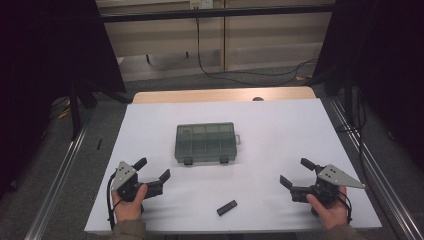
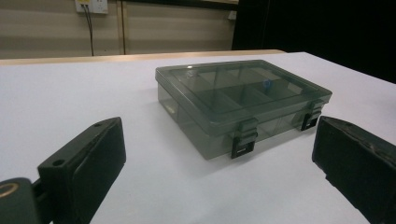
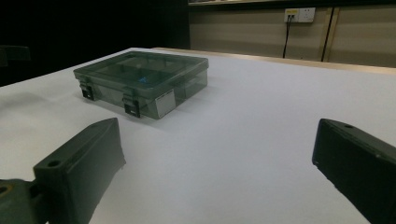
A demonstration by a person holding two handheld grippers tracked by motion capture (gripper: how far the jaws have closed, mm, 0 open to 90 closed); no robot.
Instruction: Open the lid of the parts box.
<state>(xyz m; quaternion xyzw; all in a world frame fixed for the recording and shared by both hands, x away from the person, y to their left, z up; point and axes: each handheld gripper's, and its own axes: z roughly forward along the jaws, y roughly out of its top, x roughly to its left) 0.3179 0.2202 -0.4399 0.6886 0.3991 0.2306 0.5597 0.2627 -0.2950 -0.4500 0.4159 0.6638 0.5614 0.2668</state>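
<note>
I held both grippers low at the near edge of the white table (image 1: pixel 280 125), jaws spread wide apart and empty. The left gripper (image 1: pixel 152 170) and the right gripper (image 1: pixel 295 172) each pointed inward toward a smoky clear plastic box (image 1: pixel 205 142) lying shut at the table's middle, its long axis running left to right, two latches facing me. The box sat ahead and between them, somewhat nearer my left gripper. A small black bar (image 1: pixel 226 207) lay near the front edge, between my hands.
</note>
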